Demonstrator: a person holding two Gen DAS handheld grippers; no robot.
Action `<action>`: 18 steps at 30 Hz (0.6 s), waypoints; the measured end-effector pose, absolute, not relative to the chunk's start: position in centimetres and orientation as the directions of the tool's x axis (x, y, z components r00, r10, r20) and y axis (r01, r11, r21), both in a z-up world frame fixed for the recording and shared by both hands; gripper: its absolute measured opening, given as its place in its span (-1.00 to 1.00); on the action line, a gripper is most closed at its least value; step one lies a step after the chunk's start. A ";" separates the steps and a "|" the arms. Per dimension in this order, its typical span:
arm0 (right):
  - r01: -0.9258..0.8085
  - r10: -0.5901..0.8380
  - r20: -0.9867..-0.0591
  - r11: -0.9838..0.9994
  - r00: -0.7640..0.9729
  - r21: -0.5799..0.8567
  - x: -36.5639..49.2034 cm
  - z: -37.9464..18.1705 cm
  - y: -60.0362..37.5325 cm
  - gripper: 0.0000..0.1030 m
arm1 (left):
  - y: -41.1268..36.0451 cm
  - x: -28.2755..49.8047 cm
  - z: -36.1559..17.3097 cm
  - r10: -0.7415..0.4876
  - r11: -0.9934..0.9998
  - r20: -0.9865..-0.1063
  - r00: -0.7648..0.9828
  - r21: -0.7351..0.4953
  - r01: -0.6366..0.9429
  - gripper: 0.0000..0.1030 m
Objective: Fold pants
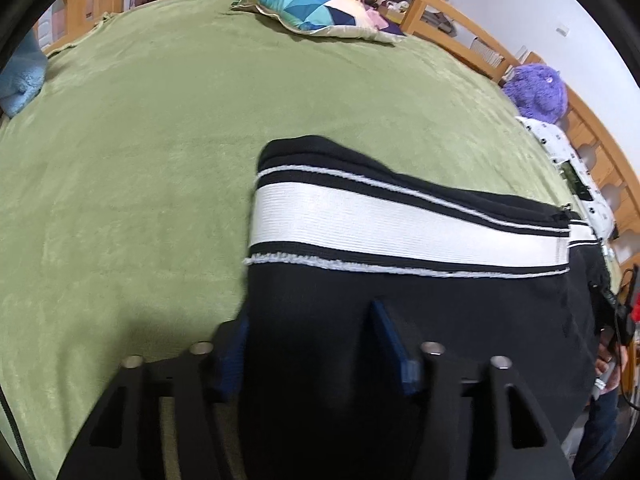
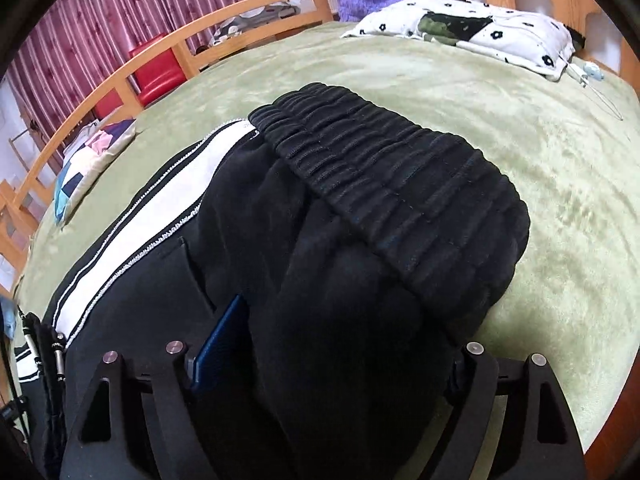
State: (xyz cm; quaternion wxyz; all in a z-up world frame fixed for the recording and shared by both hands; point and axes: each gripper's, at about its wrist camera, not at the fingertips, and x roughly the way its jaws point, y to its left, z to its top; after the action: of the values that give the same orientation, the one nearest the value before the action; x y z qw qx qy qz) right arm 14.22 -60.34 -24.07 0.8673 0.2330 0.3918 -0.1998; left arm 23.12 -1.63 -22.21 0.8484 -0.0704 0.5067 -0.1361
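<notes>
Black pants (image 1: 400,296) with a broad white side stripe (image 1: 400,228) lie folded on a green blanket. In the left wrist view my left gripper (image 1: 312,344) has its blue-padded fingers (image 1: 390,340) spread wide, with black cloth lying between them; the jaws stand apart. In the right wrist view the pants (image 2: 344,280) show their ribbed elastic waistband (image 2: 400,196) on top. My right gripper (image 2: 340,360) also has its fingers (image 2: 220,340) wide apart, with a thick bundle of pants between them. The right pad is hidden by cloth.
The green blanket (image 1: 140,200) covers a bed with a wooden rail (image 1: 440,8). A geometric-patterned pillow (image 1: 316,8), a purple plush toy (image 1: 536,92), a white flowered pillow (image 2: 480,28) and a blue plush (image 1: 20,84) lie near the edges.
</notes>
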 end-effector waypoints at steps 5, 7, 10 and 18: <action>0.530 -0.159 -0.767 0.807 0.621 0.262 13.6 -23.6 -60.1 -0.01 | -1.8 22.3 -21.1 -0.325 0.945 -0.809 0.489 -0.261 0.197 -0.77; 0.515 -0.112 -0.757 0.795 0.644 0.321 13.1 -23.2 -60.0 -0.59 | -1.9 21.8 -20.1 -0.327 0.944 -0.793 0.513 -0.248 0.219 -0.79; 0.511 -0.132 -0.746 0.803 0.653 0.306 13.2 -21.5 -58.7 -0.67 | -1.2 21.4 -18.5 -0.359 0.933 -0.768 0.531 -0.279 0.227 -0.80; 0.450 -0.192 -0.652 0.856 0.734 0.254 13.5 -11.6 -52.5 -0.70 | 2.8 20.9 -15.2 -0.466 0.884 -0.705 0.534 -0.392 0.254 -0.81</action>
State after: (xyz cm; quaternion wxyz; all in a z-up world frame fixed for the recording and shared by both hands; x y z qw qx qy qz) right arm 13.47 -52.49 -11.61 0.9090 0.2016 0.3193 -0.1765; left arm 20.93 2.82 -15.20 0.8672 -0.1216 0.4359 -0.2078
